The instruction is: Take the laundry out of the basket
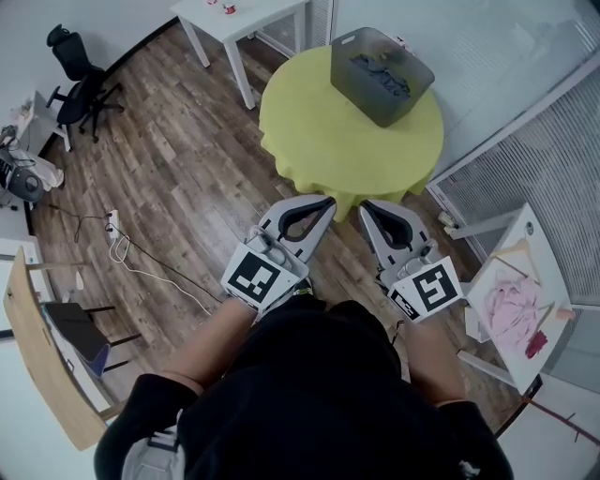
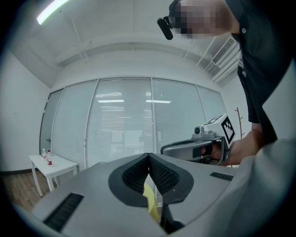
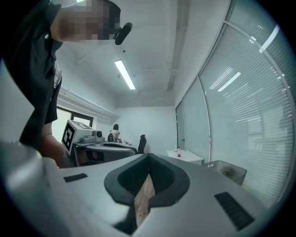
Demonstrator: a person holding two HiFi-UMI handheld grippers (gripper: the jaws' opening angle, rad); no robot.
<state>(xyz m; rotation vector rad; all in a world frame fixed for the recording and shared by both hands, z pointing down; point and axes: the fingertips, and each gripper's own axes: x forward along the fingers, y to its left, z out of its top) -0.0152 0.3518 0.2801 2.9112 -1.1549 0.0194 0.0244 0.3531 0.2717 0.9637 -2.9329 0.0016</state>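
Note:
A grey basket [image 1: 381, 75] stands at the far right of a round yellow table [image 1: 319, 141], with dark blue laundry [image 1: 382, 75] inside it. In the right gripper view the basket [image 3: 227, 170] shows at the right. My left gripper [image 1: 329, 201] and right gripper [image 1: 364, 205] hang side by side near the table's front edge, well short of the basket. Both are shut with nothing between their tips. The left gripper [image 2: 149, 156] points at a glass wall. The right gripper [image 3: 148, 155] points towards a far corner of the room.
A white table [image 1: 246, 21] with small bottles stands behind the yellow one. An office chair [image 1: 77, 80] is at the far left. A white board with a pink garment [image 1: 517, 302] lies at the right. Cables [image 1: 141, 267] run over the wooden floor.

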